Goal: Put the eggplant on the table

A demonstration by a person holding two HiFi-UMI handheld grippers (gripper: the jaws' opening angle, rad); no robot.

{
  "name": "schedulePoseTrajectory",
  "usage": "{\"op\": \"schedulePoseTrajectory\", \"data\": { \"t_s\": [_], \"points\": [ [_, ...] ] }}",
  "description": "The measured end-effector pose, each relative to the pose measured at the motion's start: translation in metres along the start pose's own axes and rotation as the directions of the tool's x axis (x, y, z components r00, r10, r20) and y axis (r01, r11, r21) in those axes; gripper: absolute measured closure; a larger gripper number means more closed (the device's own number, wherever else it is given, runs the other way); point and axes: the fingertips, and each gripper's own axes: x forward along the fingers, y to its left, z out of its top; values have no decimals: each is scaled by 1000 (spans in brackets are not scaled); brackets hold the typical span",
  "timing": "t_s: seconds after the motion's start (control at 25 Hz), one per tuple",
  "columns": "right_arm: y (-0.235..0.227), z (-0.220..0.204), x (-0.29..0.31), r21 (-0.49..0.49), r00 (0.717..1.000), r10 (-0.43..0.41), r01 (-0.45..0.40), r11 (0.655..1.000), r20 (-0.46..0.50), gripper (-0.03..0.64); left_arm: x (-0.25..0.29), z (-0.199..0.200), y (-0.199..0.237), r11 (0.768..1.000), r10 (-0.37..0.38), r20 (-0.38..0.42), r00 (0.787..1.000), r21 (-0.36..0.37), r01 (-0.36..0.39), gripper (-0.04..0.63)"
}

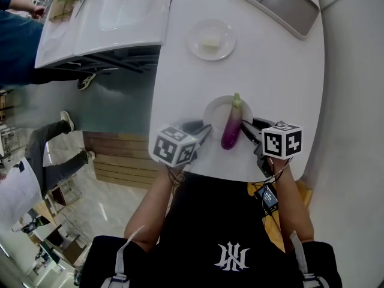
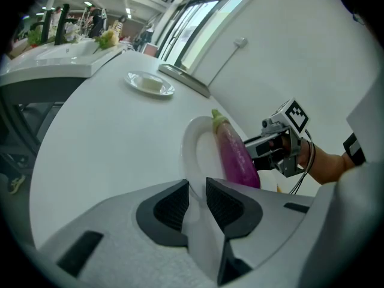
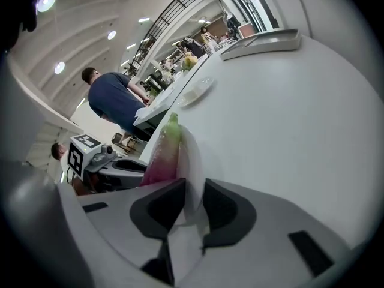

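Note:
A purple eggplant (image 1: 231, 128) with a green stem lies on a small white plate (image 1: 211, 110) near the table's front edge. My left gripper (image 1: 203, 133) is at the plate's left side. In the left gripper view its pads (image 2: 174, 204) are shut on the plate's rim (image 2: 191, 161), with the eggplant (image 2: 237, 158) just beyond. My right gripper (image 1: 248, 131) is at the plate's right side. In the right gripper view the rim (image 3: 191, 167) stands between its pads (image 3: 163, 209), which sit loosely around it. The eggplant (image 3: 162, 155) shows behind the rim.
The white table (image 1: 270, 71) runs forward. A second small plate (image 1: 211, 39) with a pale lump sits farther on, and a grey tray (image 1: 277, 5) lies at the far right. A white counter (image 1: 102, 17) stands to the left, with people beside it.

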Motion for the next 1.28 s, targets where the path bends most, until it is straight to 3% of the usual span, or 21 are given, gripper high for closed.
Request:
{"op": "schedulePoseTrajectory", "data": {
  "t_s": [0.68,1.28],
  "points": [
    [-5,4,-4,-252,982,-186,182,950,6,486,1,2,-3,996,43,-45,998,76,-39,500],
    [-5,9,-1,-437,944,-329,303,847,16,451,4,3,0,984,103,-77,992,154,-90,477]
  ]
}}
